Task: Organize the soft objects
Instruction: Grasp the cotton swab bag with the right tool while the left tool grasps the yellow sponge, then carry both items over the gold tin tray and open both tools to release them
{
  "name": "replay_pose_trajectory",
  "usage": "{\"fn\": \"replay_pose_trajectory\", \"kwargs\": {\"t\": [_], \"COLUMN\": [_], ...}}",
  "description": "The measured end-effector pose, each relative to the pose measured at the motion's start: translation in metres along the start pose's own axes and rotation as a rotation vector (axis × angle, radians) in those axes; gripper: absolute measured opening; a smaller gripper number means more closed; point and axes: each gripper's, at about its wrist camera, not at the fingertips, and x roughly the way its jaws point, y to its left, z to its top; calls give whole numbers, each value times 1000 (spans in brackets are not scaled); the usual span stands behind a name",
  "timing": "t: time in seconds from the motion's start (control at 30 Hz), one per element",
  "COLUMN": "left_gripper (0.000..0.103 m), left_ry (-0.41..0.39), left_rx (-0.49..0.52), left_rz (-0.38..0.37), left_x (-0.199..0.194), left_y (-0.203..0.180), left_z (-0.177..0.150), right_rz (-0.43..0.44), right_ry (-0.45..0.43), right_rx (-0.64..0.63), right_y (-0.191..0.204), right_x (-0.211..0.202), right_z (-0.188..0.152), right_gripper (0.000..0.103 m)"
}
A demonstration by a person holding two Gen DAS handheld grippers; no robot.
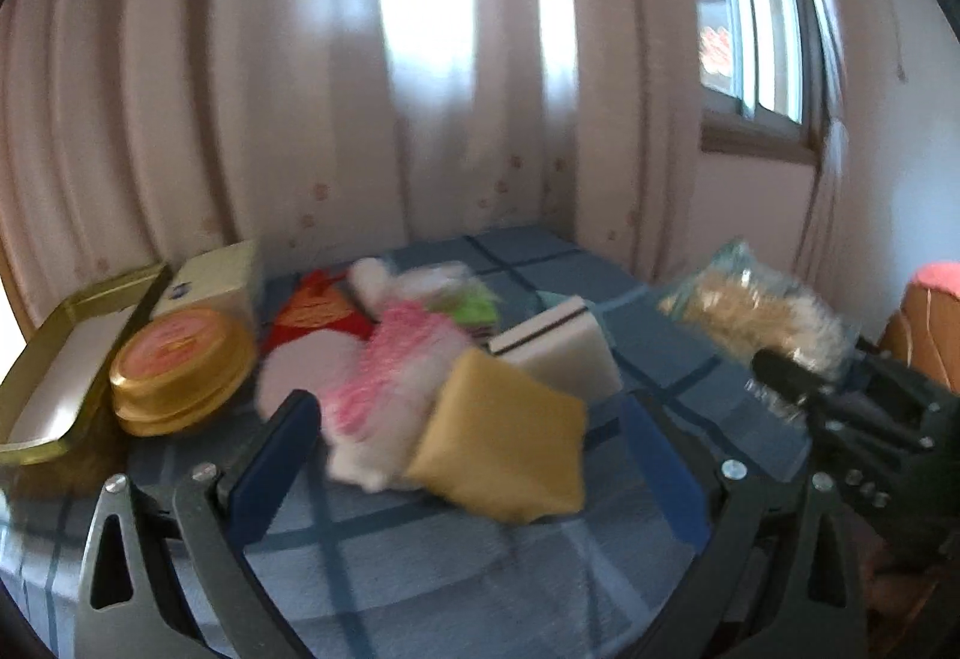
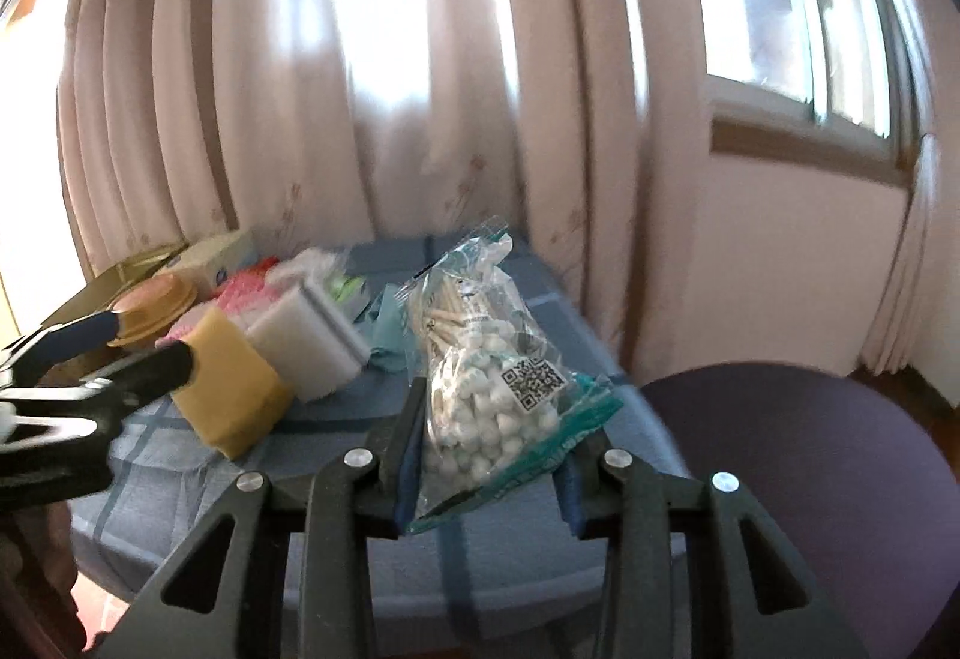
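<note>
My right gripper [image 2: 492, 449] is shut on a clear bag of cotton swabs [image 2: 486, 371] and holds it above the blue checked table [image 2: 336, 425]; the bag also shows in the left wrist view [image 1: 762, 311]. My left gripper [image 1: 474, 437] is open, with a yellow sponge [image 1: 510, 449] and a pink-and-white fluffy cloth [image 1: 384, 389] between its fingers, both lying on the table. A white sponge with a dark stripe [image 1: 558, 353] lies just behind. The left gripper also shows in the right wrist view [image 2: 138, 353].
A round gold tin [image 1: 180, 371], an open gold box [image 1: 66, 371] and a cream box [image 1: 210, 281] stand at the table's left. A red packet [image 1: 318, 311] and green items [image 1: 474, 305] lie behind. A purple chair [image 2: 810, 479] is at the right. Curtains hang behind.
</note>
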Motion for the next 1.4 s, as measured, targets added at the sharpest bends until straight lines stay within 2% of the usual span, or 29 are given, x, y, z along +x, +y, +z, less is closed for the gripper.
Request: {"fn": "replay_pose_trajectory", "kwargs": {"t": [0.2,0.3,0.4,0.57,0.67,0.83,1.03,1.4], "left_gripper": [80,75,68,64,64,64,64,64], "left_ry": [141,163,143,103,30,-62,-69,-65], "left_rx": [8,22,47,3,-38,-78,-96,-156], "left_rz": [21,38,56,11,-32,-43,28,180], "left_x": [35,45,46,34,13,-15,-23,-40], "left_y": [-11,-14,-16,-5,7,25,48,109], "left_z": [-4,-10,-14,-15,-9,2,2,-10], "right_rz": [3,8,15,11,7,9,55,213], "right_ry": [-35,-31,-27,-33,-44,-74,-67,-89], "right_rx": [1,8,23,29,39,69,63,-27], "right_y": [-8,-9,-11,-9,-7,-4,19,103], "right_x": [-13,-10,-8,-10,-12,-18,-15,-5], "right_z": [2,2,2,2,2,6,10,23], "right_gripper": [39,39,39,39,39,39,39,39]}}
